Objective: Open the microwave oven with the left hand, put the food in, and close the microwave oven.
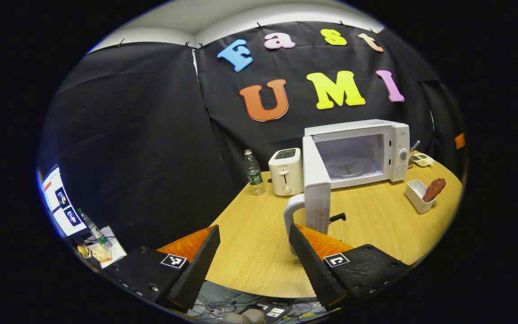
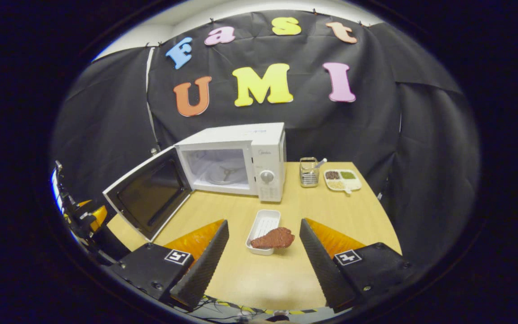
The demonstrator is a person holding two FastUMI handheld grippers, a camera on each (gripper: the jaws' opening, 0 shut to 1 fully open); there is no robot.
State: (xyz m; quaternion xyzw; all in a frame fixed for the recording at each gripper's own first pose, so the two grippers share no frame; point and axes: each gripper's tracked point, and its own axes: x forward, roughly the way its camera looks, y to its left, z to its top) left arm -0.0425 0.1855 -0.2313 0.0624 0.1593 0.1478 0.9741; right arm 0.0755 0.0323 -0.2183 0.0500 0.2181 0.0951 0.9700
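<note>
White microwave (image 2: 241,157) door (image 2: 149,193) hangs open ahead of the left claw (image 1: 252,256). Both claws are spread; meat (image 2: 273,238) on its tray (image 2: 264,225) lies before the right claw (image 2: 263,261).

You have one microwave oven (image 2: 241,162) on the tabletop (image 2: 286,270), its single door (image 2: 149,195) swung open. One piece of food (image 2: 273,238) lies across one white tray (image 2: 263,227). You also have one toaster (image 1: 286,171), one utensil holder (image 2: 308,172) and one divided dish (image 2: 342,179). Bottles: two, one (image 1: 253,173) beside the toaster, one (image 1: 92,228) off the tabletop, lower left.
</note>
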